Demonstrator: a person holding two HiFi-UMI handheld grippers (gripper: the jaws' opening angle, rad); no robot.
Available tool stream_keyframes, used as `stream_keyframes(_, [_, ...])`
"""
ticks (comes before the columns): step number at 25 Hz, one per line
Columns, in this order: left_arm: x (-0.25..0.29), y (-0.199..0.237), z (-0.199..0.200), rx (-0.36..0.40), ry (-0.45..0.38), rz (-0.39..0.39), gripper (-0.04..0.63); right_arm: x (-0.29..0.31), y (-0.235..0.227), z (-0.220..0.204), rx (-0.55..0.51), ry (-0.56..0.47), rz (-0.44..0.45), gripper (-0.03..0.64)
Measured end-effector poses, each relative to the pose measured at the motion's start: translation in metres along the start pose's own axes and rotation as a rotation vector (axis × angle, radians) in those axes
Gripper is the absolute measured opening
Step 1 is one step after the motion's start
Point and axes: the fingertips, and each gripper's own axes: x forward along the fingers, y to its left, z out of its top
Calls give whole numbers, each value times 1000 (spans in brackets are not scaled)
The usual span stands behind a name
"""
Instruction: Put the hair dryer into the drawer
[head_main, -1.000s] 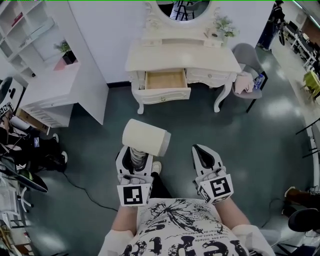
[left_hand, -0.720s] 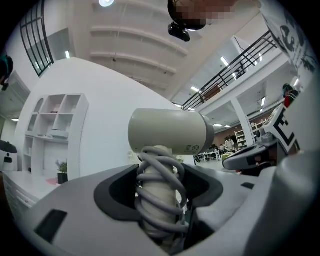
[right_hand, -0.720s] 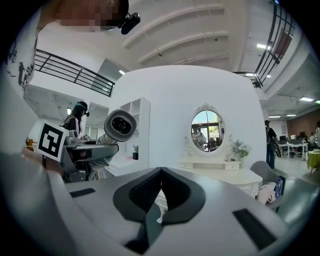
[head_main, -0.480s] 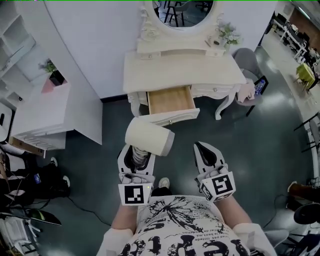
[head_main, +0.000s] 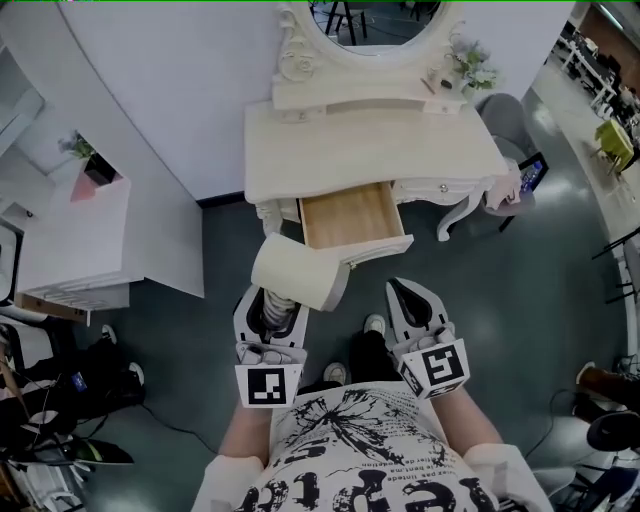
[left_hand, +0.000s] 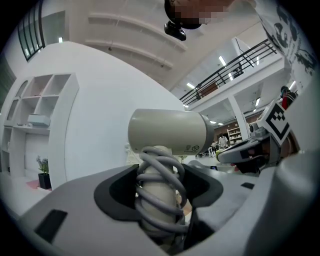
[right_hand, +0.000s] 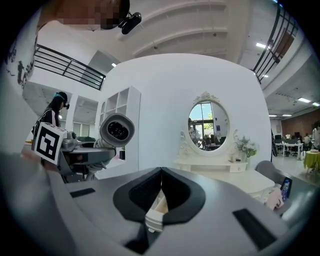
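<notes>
A cream hair dryer (head_main: 297, 275) with its grey cord wound round the handle stands upright in my left gripper (head_main: 270, 305), which is shut on the handle. In the left gripper view the hair dryer's barrel (left_hand: 167, 132) lies across above the jaws and the coiled handle fills the gap between them. My right gripper (head_main: 408, 300) is beside it, shut with nothing in it. Just ahead of both grippers, the wooden drawer (head_main: 350, 215) of the white dressing table (head_main: 370, 150) stands pulled open. The right gripper view shows the drawer's front (right_hand: 152, 220) low between the jaws and the hair dryer (right_hand: 117, 130) at left.
A white shelf unit (head_main: 70, 240) stands at the left against a white wall. A grey chair (head_main: 505, 115) with cloth on it sits right of the table. An oval mirror (head_main: 370, 20) and a small plant (head_main: 470, 65) top the table. The person's feet (head_main: 375, 325) show on the dark floor.
The dressing table and its open drawer have come closer and lower in the head view as both grippers moved toward them. The grip on the hair dryer is unchanged.
</notes>
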Motion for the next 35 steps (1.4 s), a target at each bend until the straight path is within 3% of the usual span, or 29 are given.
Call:
stream_keyframes(8, [93,13,-18,23,38,33,262,79,-71,7,-1,-11,44,17])
stream_keyframes(19, [221,8,-36,1,74,93,262,179,-161,22,-36,-19,182,17])
stream_keyframes(25, [257,0,-67,27,144,40,262,208,-186,2,-58,-3,207,17])
stream_keyframes(29, [266,-3,-103,40,244,-25,261,216,-191,-20,-25,63,189,17])
stream_keyframes(35, [300,-26,-212,53,418,-161,261,244,-225,-94,-16,167,126,17])
